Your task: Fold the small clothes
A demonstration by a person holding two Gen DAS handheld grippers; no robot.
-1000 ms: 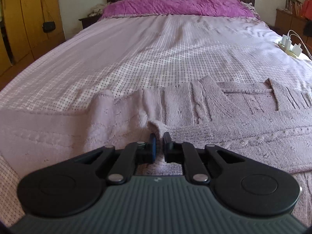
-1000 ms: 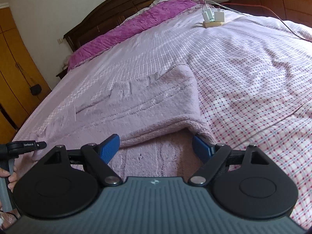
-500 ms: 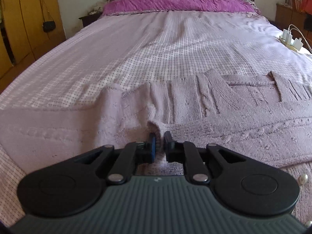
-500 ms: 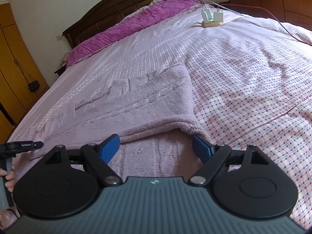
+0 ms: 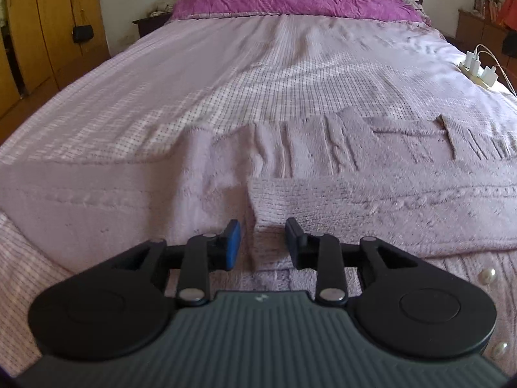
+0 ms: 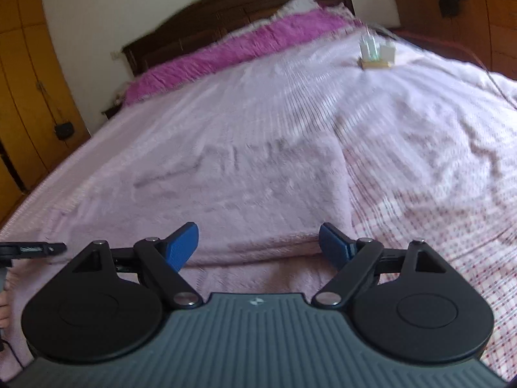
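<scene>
A pale lilac knitted sweater [image 5: 323,161] lies spread across the near part of the bed, with one sleeve folded over its body. The sleeve's ribbed cuff [image 5: 323,200] rests flat just ahead of my left gripper [image 5: 262,242]. The left jaws are opening; the cuff's corner lies between them and the pads do not press on it. In the blurred right wrist view the sweater [image 6: 242,194] shows a folded edge. My right gripper [image 6: 258,245] hovers over that edge, wide open, with nothing gripped.
The bed has a checked lilac cover [image 5: 258,80] and a purple pillow band [image 5: 290,3] at the head. A power strip with white chargers [image 5: 478,68] sits at the bed's right edge. Pearl buttons [image 5: 488,274] show near right. Wooden wardrobes [image 5: 48,26] stand left.
The left jaws went from shut on the sleeve cuff to parted, and the cuff now lies flat on the sweater. The right gripper stayed open; its view tilted a little and is blurred.
</scene>
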